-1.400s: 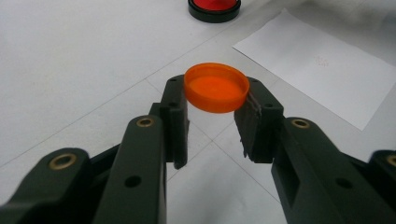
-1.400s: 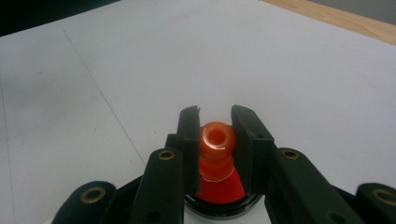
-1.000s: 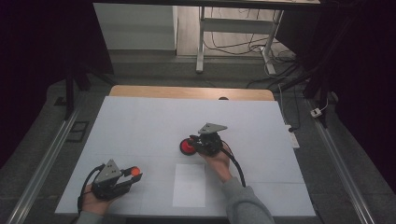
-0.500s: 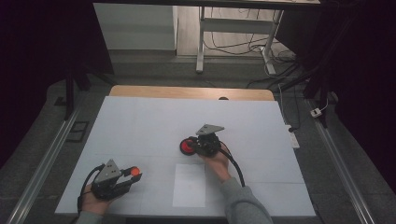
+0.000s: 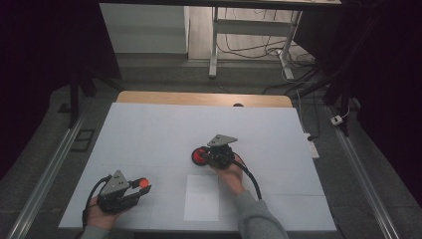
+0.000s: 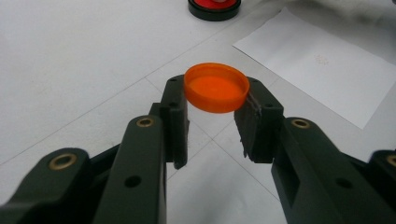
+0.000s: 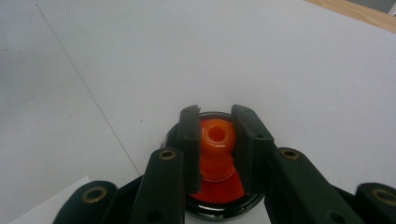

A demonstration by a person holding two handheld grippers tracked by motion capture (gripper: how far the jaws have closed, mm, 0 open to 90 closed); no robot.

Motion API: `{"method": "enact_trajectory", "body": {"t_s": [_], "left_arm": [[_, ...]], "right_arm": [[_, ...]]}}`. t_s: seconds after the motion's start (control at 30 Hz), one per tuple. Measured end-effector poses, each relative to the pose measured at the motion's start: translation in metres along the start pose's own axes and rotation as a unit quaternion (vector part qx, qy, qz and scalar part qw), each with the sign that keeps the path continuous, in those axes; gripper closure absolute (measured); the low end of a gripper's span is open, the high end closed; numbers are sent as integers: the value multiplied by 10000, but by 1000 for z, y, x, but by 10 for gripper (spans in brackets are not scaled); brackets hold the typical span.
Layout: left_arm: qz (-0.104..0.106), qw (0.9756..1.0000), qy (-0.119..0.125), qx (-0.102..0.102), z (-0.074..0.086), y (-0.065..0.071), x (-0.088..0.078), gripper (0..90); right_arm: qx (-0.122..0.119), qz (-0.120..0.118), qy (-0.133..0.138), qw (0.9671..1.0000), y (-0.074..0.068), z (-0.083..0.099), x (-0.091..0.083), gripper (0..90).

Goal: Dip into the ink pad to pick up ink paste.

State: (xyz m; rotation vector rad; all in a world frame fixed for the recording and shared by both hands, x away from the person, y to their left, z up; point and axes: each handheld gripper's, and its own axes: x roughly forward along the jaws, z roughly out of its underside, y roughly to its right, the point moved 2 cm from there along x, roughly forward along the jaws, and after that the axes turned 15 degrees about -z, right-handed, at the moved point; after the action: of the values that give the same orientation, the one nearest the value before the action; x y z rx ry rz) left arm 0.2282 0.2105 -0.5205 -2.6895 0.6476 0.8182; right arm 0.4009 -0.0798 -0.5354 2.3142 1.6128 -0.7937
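My left gripper [image 6: 212,122] is shut on a flat orange cap [image 6: 215,88], pinching its rim and holding it level above the table. In the high view that left gripper [image 5: 141,188] is at the front left with the orange cap [image 5: 144,182] at its tip. My right gripper [image 7: 215,148] is shut on an orange knob [image 7: 217,135] that stands upright in a round red base with a black rim [image 7: 219,204]. The high view puts the right gripper [image 5: 203,158] at the table's middle, over the red base [image 5: 198,157]. The red base [image 6: 214,5] lies far ahead of the left jaws.
A small white paper sheet [image 5: 201,197] lies on the white table cover [image 5: 149,134] between the two hands, near the front edge. A strip of bare wooden table [image 5: 199,98] shows at the back. Metal rails run along both sides of the table.
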Motion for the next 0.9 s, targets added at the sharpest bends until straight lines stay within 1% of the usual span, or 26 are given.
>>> {"method": "enact_trajectory", "body": {"t_s": [0.07,0.1,0.3,0.4,0.77,0.9], "left_arm": [[-3,10000,2,-5,0,0,0,654],[-4,10000,4,-4,0,0,0,654],[-10,10000,10,-17,0,-1,-1,654],[-11,10000,11,-5,0,0,-1,654],[-15,10000,6,-10,0,-1,-1,654],[-9,10000,7,-15,0,-1,-1,654]], "right_arm": [[27,-2,17,10000,0,0,0,731],[17,-4,-13,10000,0,0,0,731],[-31,42,3,10000,-1,2,0,732],[3,28,34,10000,-1,2,0,732],[-18,49,108,9999,-1,5,0,732],[-7,22,155,9999,0,5,0,732]]}}
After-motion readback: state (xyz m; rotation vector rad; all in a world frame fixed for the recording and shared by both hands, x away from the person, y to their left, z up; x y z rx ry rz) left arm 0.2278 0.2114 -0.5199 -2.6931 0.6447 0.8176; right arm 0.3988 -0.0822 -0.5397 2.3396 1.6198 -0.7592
